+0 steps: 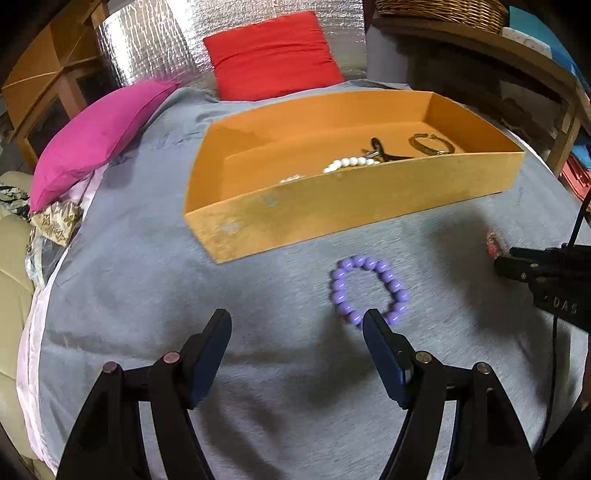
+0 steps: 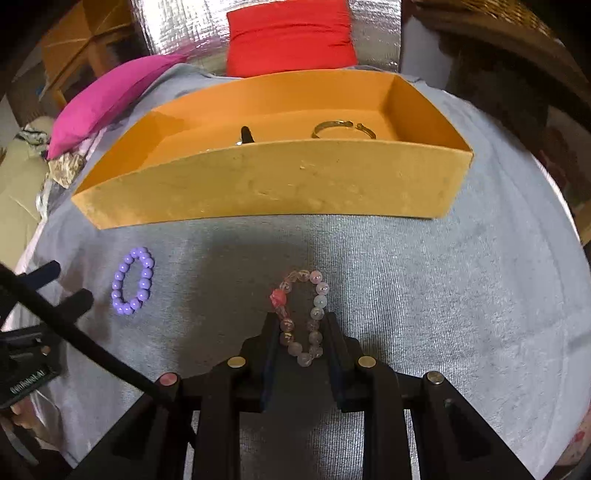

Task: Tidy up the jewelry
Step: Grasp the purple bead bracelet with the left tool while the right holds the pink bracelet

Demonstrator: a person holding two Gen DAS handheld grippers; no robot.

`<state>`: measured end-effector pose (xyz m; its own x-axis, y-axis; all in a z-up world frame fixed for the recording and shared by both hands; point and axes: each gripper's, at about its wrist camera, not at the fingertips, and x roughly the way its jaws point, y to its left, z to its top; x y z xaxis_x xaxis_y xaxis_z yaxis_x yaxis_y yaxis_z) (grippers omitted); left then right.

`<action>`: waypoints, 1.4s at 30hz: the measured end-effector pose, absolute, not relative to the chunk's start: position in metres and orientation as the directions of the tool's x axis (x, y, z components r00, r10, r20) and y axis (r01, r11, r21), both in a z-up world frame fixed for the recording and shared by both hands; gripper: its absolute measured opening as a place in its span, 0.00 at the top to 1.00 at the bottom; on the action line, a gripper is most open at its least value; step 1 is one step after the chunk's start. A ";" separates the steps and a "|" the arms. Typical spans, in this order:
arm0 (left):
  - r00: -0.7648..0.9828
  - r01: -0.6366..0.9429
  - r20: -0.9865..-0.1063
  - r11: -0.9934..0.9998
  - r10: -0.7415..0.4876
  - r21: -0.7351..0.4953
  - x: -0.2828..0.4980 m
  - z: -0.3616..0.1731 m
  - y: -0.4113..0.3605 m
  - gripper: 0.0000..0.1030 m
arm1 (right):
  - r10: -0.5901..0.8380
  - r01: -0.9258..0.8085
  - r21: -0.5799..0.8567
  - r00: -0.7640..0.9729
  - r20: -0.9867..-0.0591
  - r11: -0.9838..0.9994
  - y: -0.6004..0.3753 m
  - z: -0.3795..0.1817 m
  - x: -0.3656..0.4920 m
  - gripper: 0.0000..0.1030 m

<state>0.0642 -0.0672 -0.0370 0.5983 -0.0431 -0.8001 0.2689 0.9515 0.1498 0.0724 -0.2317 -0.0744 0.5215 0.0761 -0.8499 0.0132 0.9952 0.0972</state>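
Observation:
An orange tray [image 1: 332,218] [image 2: 258,184] stands on the grey cloth. It holds a white bead bracelet [image 1: 351,163], a dark item [image 1: 380,149] and a gold bangle [image 1: 430,144] [image 2: 343,129]. A purple bead bracelet [image 1: 369,290] [image 2: 133,280] lies on the cloth in front of the tray. My left gripper [image 1: 297,319] is open, its right finger tip at the purple bracelet's near edge. My right gripper [image 2: 301,319] is shut on a pink crystal bead bracelet [image 2: 303,314], whose far half sticks out beyond the fingers.
A magenta pillow [image 1: 99,136] and a red pillow [image 1: 273,55] lie behind the tray. Wooden shelves [image 1: 480,48] with a wicker basket [image 1: 443,11] stand at the back right. The right gripper [image 1: 543,273] shows at the right edge of the left wrist view.

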 end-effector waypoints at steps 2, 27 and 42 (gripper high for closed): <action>0.603 0.274 -0.796 0.951 -0.053 0.144 0.065 -0.036 -0.073 0.28 | 0.075 0.012 0.096 0.519 -0.852 0.995 -0.231 -0.075 0.073 0.74; 0.582 0.303 -0.810 0.944 -0.073 0.133 0.072 -0.045 -0.093 0.28 | 0.124 0.022 0.159 0.525 -0.842 0.987 -0.238 -0.077 0.074 0.73; 0.517 0.321 -0.843 0.947 -0.150 0.028 0.084 -0.057 -0.097 0.28 | 0.161 0.032 0.209 0.530 -0.833 0.977 -0.243 -0.076 0.072 0.73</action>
<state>0.0840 -0.0972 -0.0570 0.5171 -0.1498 -0.8427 0.3206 0.9468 0.0285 0.0724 -0.2434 -0.0760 0.5298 0.1608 -0.8328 0.0319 0.9774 0.2090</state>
